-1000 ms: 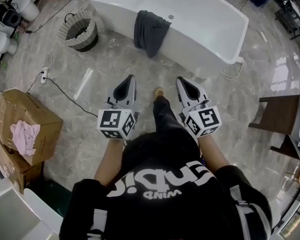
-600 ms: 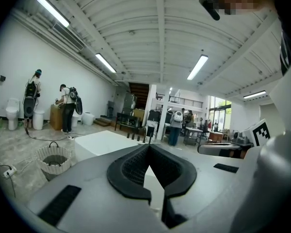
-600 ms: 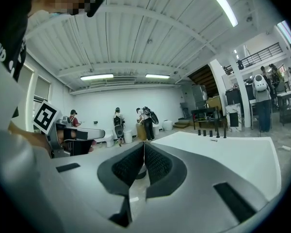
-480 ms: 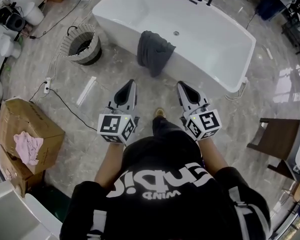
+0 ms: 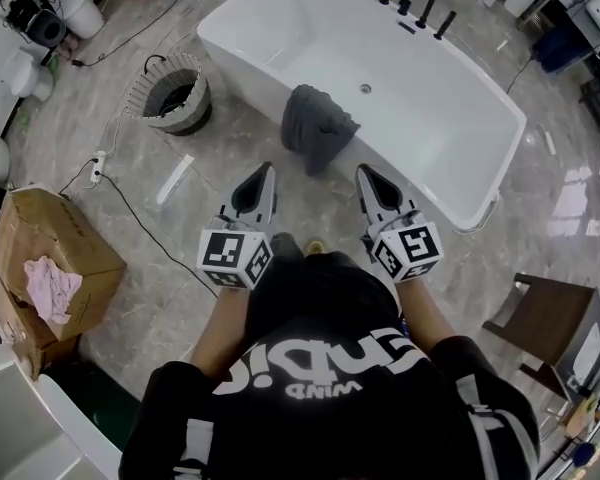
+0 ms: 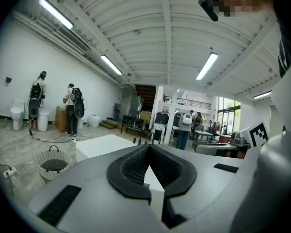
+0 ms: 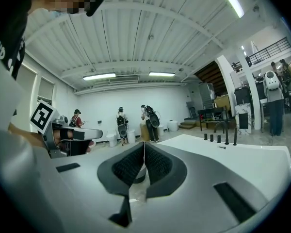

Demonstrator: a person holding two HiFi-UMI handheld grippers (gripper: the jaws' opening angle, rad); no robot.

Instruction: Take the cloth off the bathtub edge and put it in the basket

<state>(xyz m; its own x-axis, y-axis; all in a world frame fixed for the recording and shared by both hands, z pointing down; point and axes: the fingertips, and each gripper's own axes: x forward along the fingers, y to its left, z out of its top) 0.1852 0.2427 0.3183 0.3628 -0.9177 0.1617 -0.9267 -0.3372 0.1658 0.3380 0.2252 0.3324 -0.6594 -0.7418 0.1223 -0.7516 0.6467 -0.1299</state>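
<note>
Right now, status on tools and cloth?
Left tool shut, empty; right tool shut, empty. Cloth draped over bathtub edge, untouched. Basket on floor, left of tub; power strip lies near it.

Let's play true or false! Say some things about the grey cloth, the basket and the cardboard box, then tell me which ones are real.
1. The grey cloth hangs over the edge of the bathtub. True.
2. The basket stands inside the bathtub. False: it stands on the floor beside the tub.
3. The right hand-held gripper is holding the grey cloth. False: its jaws are shut on nothing, and it is short of the cloth.
4. A pink cloth lies on the cardboard box. True.
</note>
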